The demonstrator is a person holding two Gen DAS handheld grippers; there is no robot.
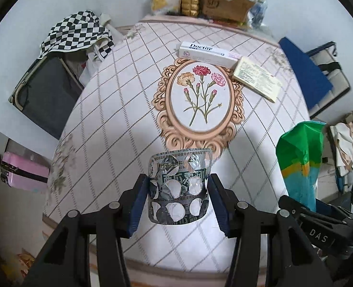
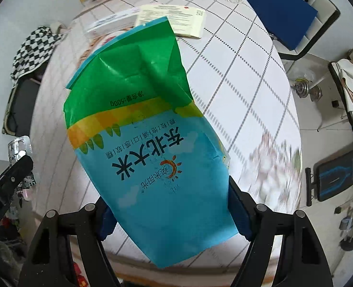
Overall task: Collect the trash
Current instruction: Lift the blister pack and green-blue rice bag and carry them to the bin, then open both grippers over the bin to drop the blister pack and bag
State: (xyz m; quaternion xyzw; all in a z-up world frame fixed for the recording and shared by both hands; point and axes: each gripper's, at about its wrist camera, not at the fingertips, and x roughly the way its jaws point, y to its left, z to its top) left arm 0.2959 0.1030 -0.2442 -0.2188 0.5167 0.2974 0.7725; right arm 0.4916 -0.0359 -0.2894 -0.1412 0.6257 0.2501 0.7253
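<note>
Holding trash in both hands now: the left gripper [image 1: 179,191] pinches an empty blister pack [image 1: 179,186] between its blue pads, lifted above the table [image 1: 119,110]. The right gripper [image 2: 171,210] is clamped on a green-and-blue rice bag [image 2: 147,143], which fans out toward twelve o'clock. By my read, pickup is done for these two and carrying them off to a bin comes next, though no bin shows. Waiting at twelve to one o'clock on the table: a white carton [image 1: 207,53] and a yellow leaflet [image 1: 256,79], touching each other.
</note>
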